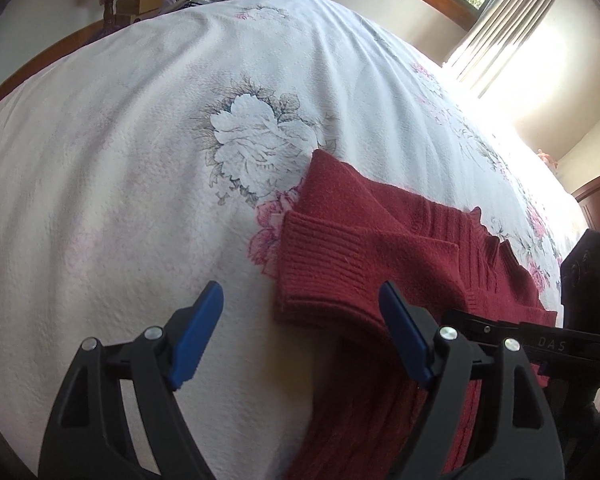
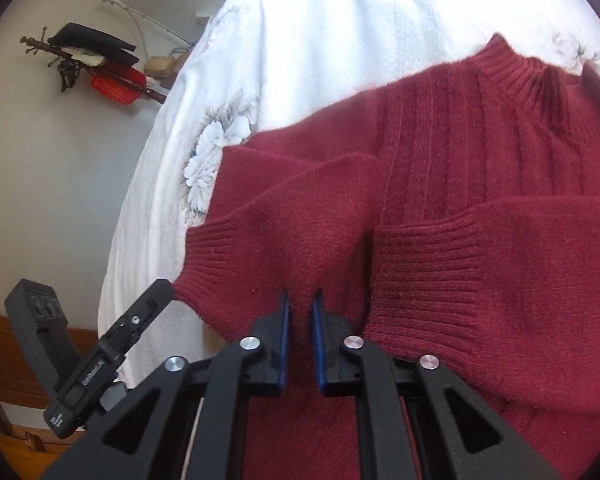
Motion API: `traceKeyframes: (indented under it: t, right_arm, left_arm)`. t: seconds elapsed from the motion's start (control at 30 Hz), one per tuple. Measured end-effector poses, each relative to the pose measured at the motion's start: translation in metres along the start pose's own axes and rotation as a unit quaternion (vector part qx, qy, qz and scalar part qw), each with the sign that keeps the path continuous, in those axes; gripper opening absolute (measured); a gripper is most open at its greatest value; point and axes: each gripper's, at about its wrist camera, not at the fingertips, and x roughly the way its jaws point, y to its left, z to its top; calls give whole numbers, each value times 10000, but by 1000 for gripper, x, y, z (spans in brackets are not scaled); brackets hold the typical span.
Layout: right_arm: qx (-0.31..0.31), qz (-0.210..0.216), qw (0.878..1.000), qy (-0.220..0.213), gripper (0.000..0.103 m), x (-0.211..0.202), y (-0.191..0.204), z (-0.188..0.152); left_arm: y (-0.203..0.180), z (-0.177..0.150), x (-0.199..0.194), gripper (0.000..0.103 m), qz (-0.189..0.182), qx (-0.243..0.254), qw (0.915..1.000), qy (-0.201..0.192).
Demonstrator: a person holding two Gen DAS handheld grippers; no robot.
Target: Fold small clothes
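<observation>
A dark red knit sweater (image 2: 440,168) lies on the bed with its ribbed collar (image 2: 520,68) at the far end. Both sleeves are folded in across the front, cuffs (image 2: 428,280) toward me. My right gripper (image 2: 301,300) is shut on a pinch of the sweater's sleeve fabric beside the left cuff (image 2: 216,264). In the left wrist view the sweater (image 1: 380,248) lies right of centre. My left gripper (image 1: 300,288) stands open just before that cuff (image 1: 324,272), nothing between its blue pads (image 1: 204,332). The right gripper's black body (image 1: 548,340) shows at the right edge.
A white floral bedspread (image 1: 160,140) covers the bed, framed by a wooden rail (image 1: 40,56). A bright window with curtains (image 1: 512,20) is at the far right. Clutter on a stand (image 1: 140,0) sits beyond the bed. A wall rack (image 2: 96,68) holds dark items and a red basket.
</observation>
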Motion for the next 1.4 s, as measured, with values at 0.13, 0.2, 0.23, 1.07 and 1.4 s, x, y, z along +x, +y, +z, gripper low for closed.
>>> traceKeyframes:
  t: [0.13, 0.2, 0.23, 1.07, 1.4]
  right_arm:
    - [-44, -345, 9987, -373, 10, -42, -14, 0]
    - [-57, -692, 9962, -524, 10, -58, -24, 0]
    - [0, -871, 9946, -566, 10, -64, -32, 0]
    - [-1544, -1828, 9707, 209, 64, 24, 54, -25]
    - [-1007, -1623, 9816, 14, 16, 12, 17, -19]
  left_arm:
    - [-13, -3, 4, 79, -43, 144, 9999, 38]
    - [-20, -6, 7, 79, -38, 240, 9997, 56]
    - [-24, -7, 10, 80, -5, 305, 9995, 85]
    - [-23, -2, 11, 80, 452, 360, 9982, 129]
    - [-24, -5, 18, 80, 302, 309, 9989, 205]
